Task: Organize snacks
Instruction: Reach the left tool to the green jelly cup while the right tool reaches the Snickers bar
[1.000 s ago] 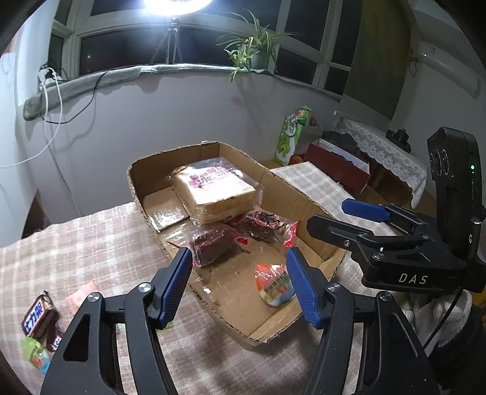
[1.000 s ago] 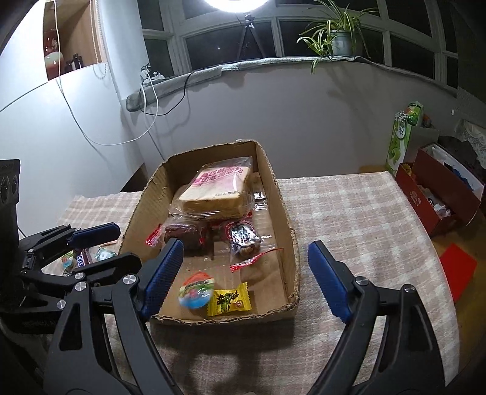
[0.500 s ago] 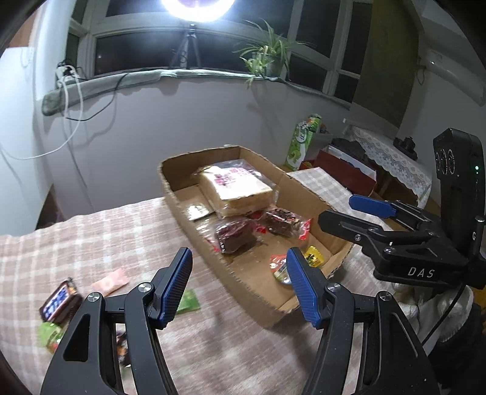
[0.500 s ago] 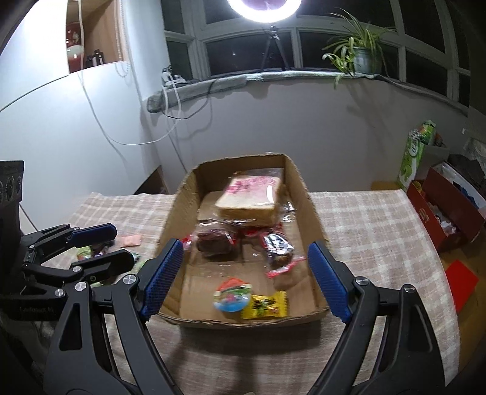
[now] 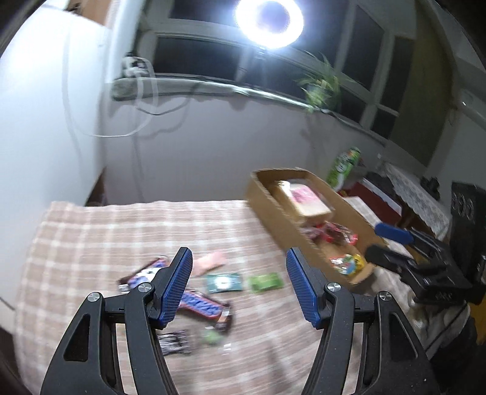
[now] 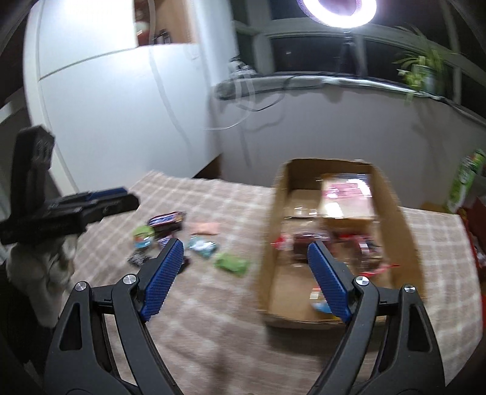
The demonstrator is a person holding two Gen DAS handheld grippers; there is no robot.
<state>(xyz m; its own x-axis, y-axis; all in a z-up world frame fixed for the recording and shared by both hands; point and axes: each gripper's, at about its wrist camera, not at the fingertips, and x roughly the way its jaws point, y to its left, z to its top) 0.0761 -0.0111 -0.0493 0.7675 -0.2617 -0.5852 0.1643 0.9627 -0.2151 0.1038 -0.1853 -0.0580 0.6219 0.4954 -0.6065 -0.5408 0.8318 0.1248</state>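
Note:
A cardboard box (image 5: 267, 212) on the checked tablecloth holds a bread pack (image 5: 303, 199) and several wrapped snacks; it also shows in the right wrist view (image 6: 275, 231). Loose snacks lie left of it: a green packet (image 5: 265, 282), a teal packet (image 5: 224, 282), a pink packet (image 5: 209, 262) and chocolate bars (image 5: 202, 305). My left gripper (image 5: 238, 287) is open and empty above these loose snacks. My right gripper (image 6: 244, 278) is open and empty, over the cloth by the box's left wall. The loose pile shows in the right wrist view too (image 6: 170, 231). Both views are blurred.
A white wall and cabinet stand left of the table (image 5: 91, 243). A green carton (image 5: 344, 167) and red boxes (image 5: 382, 200) sit beyond the box on the right. A ring light (image 5: 268, 22) and a plant (image 5: 322, 85) are at the window.
Both grippers have swung left, away from the box and toward the loose snacks on the cloth. Both stay open and empty.

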